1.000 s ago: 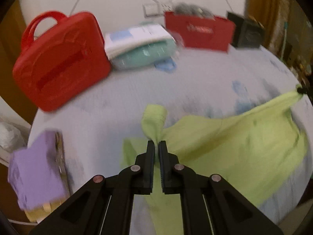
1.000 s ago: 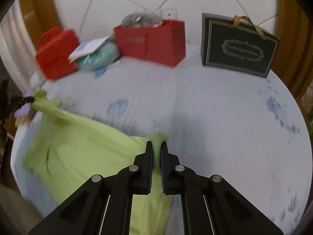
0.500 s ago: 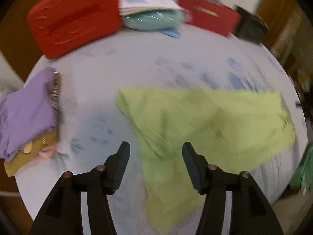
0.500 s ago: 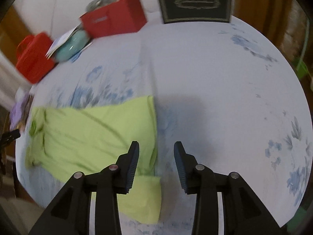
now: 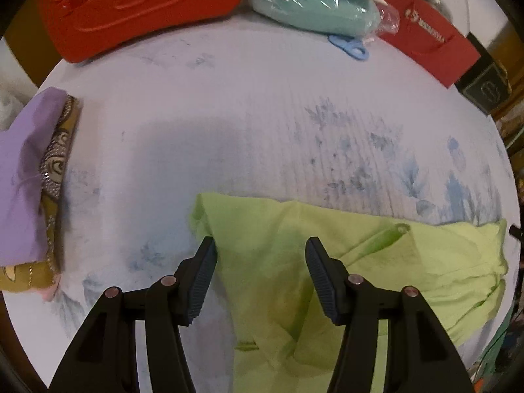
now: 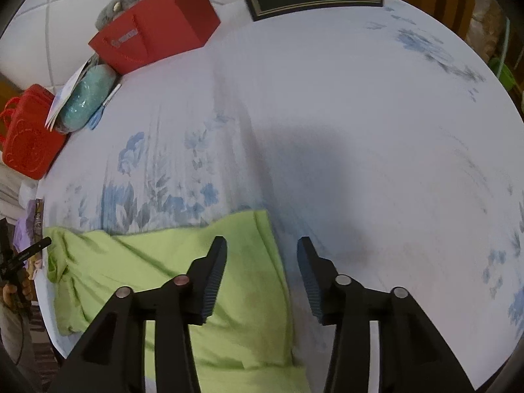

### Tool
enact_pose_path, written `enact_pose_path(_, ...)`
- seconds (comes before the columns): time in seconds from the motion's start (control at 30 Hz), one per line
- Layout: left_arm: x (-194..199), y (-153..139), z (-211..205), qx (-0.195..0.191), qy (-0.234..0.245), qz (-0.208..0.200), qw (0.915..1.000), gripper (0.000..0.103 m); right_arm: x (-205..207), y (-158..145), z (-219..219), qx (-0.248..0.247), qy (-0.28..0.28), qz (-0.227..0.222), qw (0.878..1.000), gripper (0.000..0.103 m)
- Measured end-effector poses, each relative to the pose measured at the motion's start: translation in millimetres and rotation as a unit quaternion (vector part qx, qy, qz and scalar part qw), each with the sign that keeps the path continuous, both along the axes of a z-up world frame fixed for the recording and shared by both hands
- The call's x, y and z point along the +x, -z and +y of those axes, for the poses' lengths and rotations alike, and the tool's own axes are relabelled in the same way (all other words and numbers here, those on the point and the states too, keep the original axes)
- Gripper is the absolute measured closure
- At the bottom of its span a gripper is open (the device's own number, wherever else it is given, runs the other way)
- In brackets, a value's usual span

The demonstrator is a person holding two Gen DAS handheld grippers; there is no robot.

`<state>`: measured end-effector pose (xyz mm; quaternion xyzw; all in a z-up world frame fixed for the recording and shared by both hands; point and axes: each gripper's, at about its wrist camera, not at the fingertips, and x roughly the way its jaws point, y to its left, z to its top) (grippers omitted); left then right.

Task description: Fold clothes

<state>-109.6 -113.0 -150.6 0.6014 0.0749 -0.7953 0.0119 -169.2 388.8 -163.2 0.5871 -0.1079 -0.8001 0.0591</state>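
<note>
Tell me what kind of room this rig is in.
Probably a bedroom at home: the green garment lies on a floral bedsheet, with a padded headboard behind, gift bags along it, and a stack of folded clothes at one edge.

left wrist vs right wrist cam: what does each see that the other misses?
Left wrist only: the folded stack in full, purple on top, and the far edge of the bed past the garment. Right wrist only: the bare bedsheet beyond the garment's right edge, and the person's hand. Both: the green garment flat, red bag, teal bundle, jaws open.
</note>
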Motion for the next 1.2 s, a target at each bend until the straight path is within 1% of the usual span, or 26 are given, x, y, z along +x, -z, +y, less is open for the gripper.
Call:
enact_pose_path(0.03, -1, 4, 1, 0.001, 0.001, -0.004, 1.0000, 0.046, -3, 2, -3, 0.006, -0.005, 0.000, 1.000, 0.048)
enact_pose_path(0.1, -3, 10, 4, -0.001, 0.004, -0.009, 1.0000, 0.046, -9, 6, -11, 0.017, -0.014, 0.000, 1.000, 0.048)
enact_pose_path(0.13, -2, 10, 7, -0.012, 0.007, -0.002, 0.9999, 0.051, -10, 9, -15, 0.022, -0.022, -0.001, 1.000, 0.050)
enact_pose_path(0.17, -1, 11, 11, -0.026, 0.012, 0.003, 0.9996, 0.084, -11, 11, -19, 0.027, -0.030, -0.002, 0.999, 0.056)
enact_pose_path(0.2, 0, 10, 14, -0.039, 0.016, 0.010, 0.9991, 0.091, -13, 14, -24, 0.032, -0.045, -0.009, 0.998, 0.087)
enact_pose_path(0.23, 1, 7, 16, -0.048, 0.016, 0.018, 0.9986, 0.096, -12, 14, -31, 0.054, -0.056, -0.006, 0.997, 0.098)
enact_pose_path(0.27, 2, 4, 17, -0.056, 0.013, 0.026, 0.9980, 0.099, -10, 14, -37, 0.080, -0.067, -0.002, 0.995, 0.098)
enact_pose_path(0.33, 5, -6, 15, -0.080, 0.000, 0.052, 0.9954, 0.101, -4, -3, -43, 0.110, -0.073, 0.039, 0.990, 0.098)
enact_pose_path(0.37, 5, -12, 13, -0.090, -0.008, 0.067, 0.9937, 0.101, 0, -12, -46, 0.124, -0.075, 0.061, 0.988, 0.099)
enact_pose_path(0.43, 3, -27, 8, -0.098, -0.024, 0.097, 0.9902, 0.101, -1, -35, -43, 0.132, -0.069, 0.110, 0.983, 0.099)
enact_pose_path(0.5, -7, -33, 7, -0.109, -0.028, 0.106, 0.9879, 0.101, -15, -49, -41, 0.130, -0.066, 0.133, 0.980, 0.099)
enact_pose_path(0.53, -13, -34, 8, -0.114, -0.030, 0.109, 0.9870, 0.101, -22, -51, -42, 0.134, -0.066, 0.137, 0.979, 0.099)
enact_pose_path(0.57, -20, -35, 10, -0.118, -0.032, 0.110, 0.9864, 0.101, -32, -50, -43, 0.141, -0.065, 0.138, 0.978, 0.099)
enact_pose_path(0.63, -38, -28, 9, -0.123, -0.042, 0.111, 0.9852, 0.100, -52, -40, -44, 0.145, -0.060, 0.127, 0.979, 0.098)
enact_pose_path(0.67, -44, -23, 8, -0.122, -0.046, 0.108, 0.9856, 0.097, -60, -33, -45, 0.147, -0.057, 0.120, 0.980, 0.097)
enact_pose_path(0.73, -48, -16, 5, -0.104, -0.051, 0.086, 0.9895, 0.096, -75, -20, -47, 0.150, -0.051, 0.103, 0.982, 0.085)
enact_pose_path(0.77, -47, -15, 4, -0.096, -0.052, 0.072, 0.9914, 0.090, -75, -19, -46, 0.148, -0.043, 0.099, 0.983, 0.080)
enact_pose_path(0.8, -45, -15, 3, -0.089, -0.051, 0.063, 0.9927, 0.086, -75, -19, -44, 0.146, -0.035, 0.096, 0.984, 0.079)
enact_pose_path(0.83, -39, -18, 3, -0.091, -0.047, 0.069, 0.9924, 0.073, -69, -23, -40, 0.134, -0.027, 0.099, 0.986, 0.075)
enact_pose_path(0.87, -30, -22, 1, -0.098, -0.042, 0.076, 0.9914, 0.059, -60, -29, -33, 0.118, -0.016, 0.105, 0.987, 0.069)
enact_pose_path(0.93, -13, -27, -4, -0.101, -0.037, 0.087, 0.9904, 0.053, -38, -38, -19, 0.090, 0.003, 0.110, 0.990, 0.061)
enact_pose_path(1.0, 7, -28, -12, -0.086, -0.037, 0.083, 0.9921, 0.052, -13, -40, -6, 0.068, 0.009, 0.102, 0.992, 0.061)
enact_pose_path(1.2, 58, -18, -9, -0.057, -0.026, 0.054, 0.9965, 0.052, 56, -23, 10, 0.041, 0.029, 0.062, 0.997, 0.061)
